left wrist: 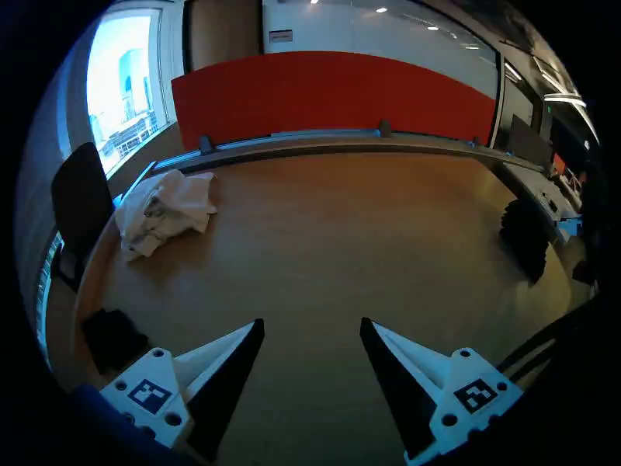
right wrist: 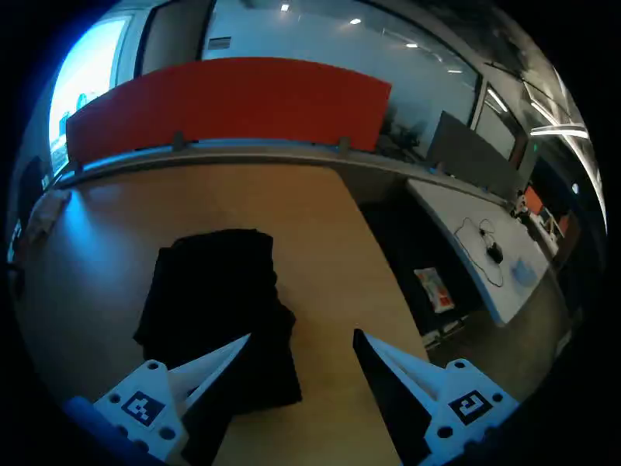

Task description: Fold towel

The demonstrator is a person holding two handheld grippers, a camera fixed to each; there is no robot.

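The left gripper (left wrist: 311, 321) and right gripper (right wrist: 302, 334) both have fingers wide, holding nothing. The crumpled white towel (left wrist: 164, 210) lies on the tabletop (left wrist: 349, 233), ahead-left of the left gripper, which looks nearer.

Left tool (left wrist: 310, 325): fingers spread wide, nothing between them, poised over bare wood of the tabletop (left wrist: 334, 233), on the side far from the red divider (left wrist: 334, 97). The divider stood upright along the tabletop's far edge. White towel (left wrist: 164, 211): crumpled in a loose heap on the tabletop, near the divider's left end, well apart from the tool. Dark pile (left wrist: 526, 237): at the tabletop's edge, forward of the divider's right end; material could not be made out. Dark chair (left wrist: 80, 202): off the tabletop, beyond the divider's left end, below a bright window (left wrist: 124, 85). Small dark item (left wrist: 112, 338): on the corner far from the divider, just beside the tool's left finger.
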